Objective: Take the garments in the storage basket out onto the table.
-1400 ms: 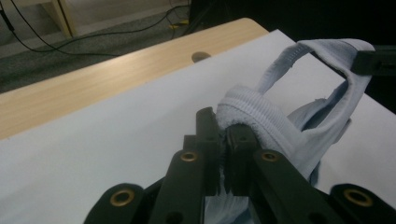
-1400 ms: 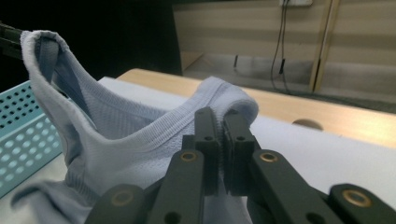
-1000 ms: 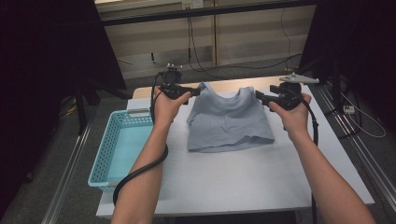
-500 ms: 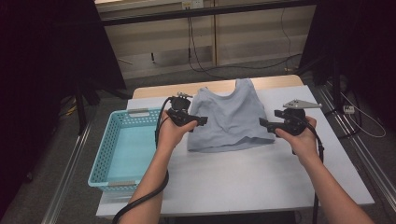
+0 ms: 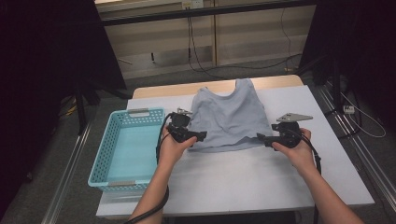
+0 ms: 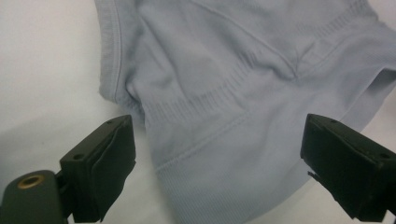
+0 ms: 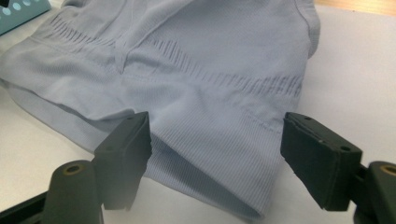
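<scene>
A pale grey-blue sleeveless top (image 5: 229, 116) lies flat on the white counter (image 5: 243, 182), neckline and shoulder straps toward twelve o'clock, ribbed hem toward six. The knit shows bands of ribbing across the body and a wider ribbed border along the hem; the fabric is smooth over most of its spread, with soft folds near the lower corners. A light blue basket (image 5: 127, 144) stands on the counter at nine o'clock from the top, just beside it.

The left gripper (image 5: 201, 136) sits at the hem's lower left corner, at about seven o'clock of the garment. In the left gripper view its jaws stand wide, having just been opening, with the hem corner (image 6: 205, 186) lying between them and neither pad pressing on it: released.

The right gripper (image 5: 259, 137) sits at the hem's lower right corner, at about five o'clock. In the right gripper view its jaws are likewise spread, having opened further within the last moments, the ribbed corner (image 7: 224, 163) between them, loose on the counter, not pinched.
</scene>
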A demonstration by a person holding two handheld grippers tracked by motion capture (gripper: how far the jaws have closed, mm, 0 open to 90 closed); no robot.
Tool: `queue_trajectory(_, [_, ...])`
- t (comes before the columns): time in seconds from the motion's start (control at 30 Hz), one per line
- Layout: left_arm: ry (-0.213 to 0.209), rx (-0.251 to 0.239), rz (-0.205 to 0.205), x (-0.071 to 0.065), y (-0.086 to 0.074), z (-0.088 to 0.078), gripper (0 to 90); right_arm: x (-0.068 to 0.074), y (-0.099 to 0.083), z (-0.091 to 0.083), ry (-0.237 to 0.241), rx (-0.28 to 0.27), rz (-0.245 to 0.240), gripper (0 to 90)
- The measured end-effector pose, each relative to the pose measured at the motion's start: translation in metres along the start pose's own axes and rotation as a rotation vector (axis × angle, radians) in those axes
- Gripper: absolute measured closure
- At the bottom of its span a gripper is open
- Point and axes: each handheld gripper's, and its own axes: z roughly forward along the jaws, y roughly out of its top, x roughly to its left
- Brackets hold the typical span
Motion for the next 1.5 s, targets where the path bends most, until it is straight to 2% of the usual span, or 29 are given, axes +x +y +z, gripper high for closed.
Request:
queue_trajectory(0.2, [0.001,-0.014,-0.009,-0.001,-0.011,0.002,9.3,0.0,-0.004,0.003,0.001,0.008,0.001,25.0])
queue_trajectory(0.47, [0.009,0.003,0.007,-0.001,-0.019,0.004,8.6,0.001,-0.01,0.003,-0.006,0.032,-0.018,26.1])
queue_trajectory(0.87, [0.037,0.013,0.024,-0.005,-0.027,0.007,7.3,-0.002,-0.017,-0.004,-0.008,0.032,-0.016,32.3])
queue_trajectory(0.97, [0.031,0.009,0.026,-0.005,-0.028,0.007,6.9,-0.003,-0.017,-0.003,-0.008,0.039,-0.018,34.6])
queue_trajectory(1.07, [0.026,0.01,0.034,-0.007,-0.029,0.008,6.9,-0.004,-0.018,-0.001,-0.014,0.061,-0.033,38.5])
queue_trajectory(1.13, [0.045,0.022,0.051,-0.007,-0.03,0.008,7.9,-0.004,-0.019,0.0,-0.021,0.07,-0.035,40.2])
queue_trajectory(1.17, [0.043,0.016,0.041,-0.008,-0.031,0.009,9.1,-0.004,-0.019,0.0,-0.023,0.074,-0.039,41.6])
queue_trajectory(1.23, [0.05,0.028,0.047,-0.008,-0.033,0.011,9.9,-0.005,-0.019,0.001,-0.027,0.075,-0.041,43.7])
queue_trajectory(1.27, [0.053,0.028,0.043,-0.008,-0.033,0.012,10.9,-0.005,-0.019,0.001,-0.035,0.08,-0.039,46.6])
queue_trajectory(1.37, [0.08,0.031,0.066,-0.009,-0.035,0.013,13.6,-0.007,-0.02,0.001,-0.045,0.076,-0.032,56.8])
queue_trajectory(1.47, [0.086,0.028,0.056,-0.009,-0.035,0.013,13.5,-0.009,-0.021,0.001,-0.076,0.084,-0.043,64.5])
queue_trajectory(1.5, [0.084,0.03,0.055,-0.009,-0.036,0.013,13.0,-0.01,-0.021,0.002,-0.081,0.088,-0.044,64.4])
